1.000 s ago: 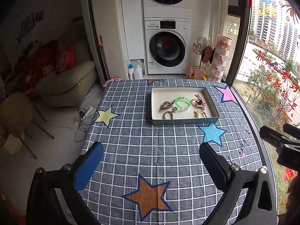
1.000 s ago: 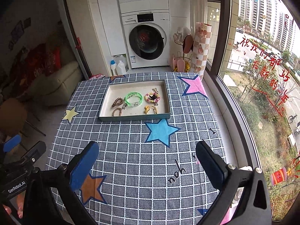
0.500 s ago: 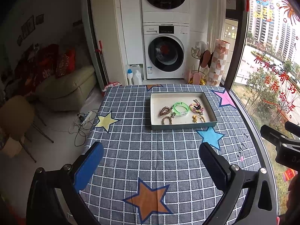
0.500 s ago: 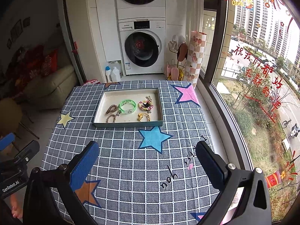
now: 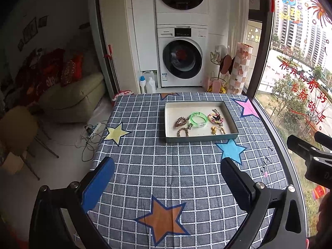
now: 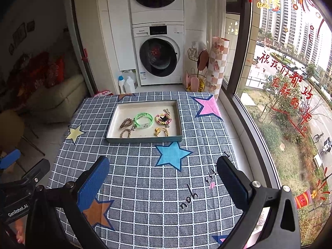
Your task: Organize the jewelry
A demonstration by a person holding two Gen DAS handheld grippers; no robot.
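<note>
The left gripper (image 5: 167, 172) is released, its fingers spread wide with nothing between them, above the checked tablecloth (image 5: 166, 166). The right gripper (image 6: 162, 172) is likewise released and empty. The shallow tray (image 5: 200, 140) lies well ahead of both grippers, beyond the fingertips; in the left wrist view it lies ahead and toward the right finger, in the right wrist view ahead and toward the left finger.

Tray contents, all on the tray floor:
- Green bangle (image 5: 198, 119), centre.
- Brown spiral hair tie (image 5: 180, 122), just left of the bangle.
- Braided brown bracelet (image 5: 183, 132), at the near wall.
- Multicoloured beaded bracelet (image 5: 215, 117), right of the bangle.
- Yellow bow piece (image 5: 217, 130), nearer than the beaded bracelet.

A blue star patch (image 6: 173, 154) lies between the tray and the right gripper's fingers.
</note>
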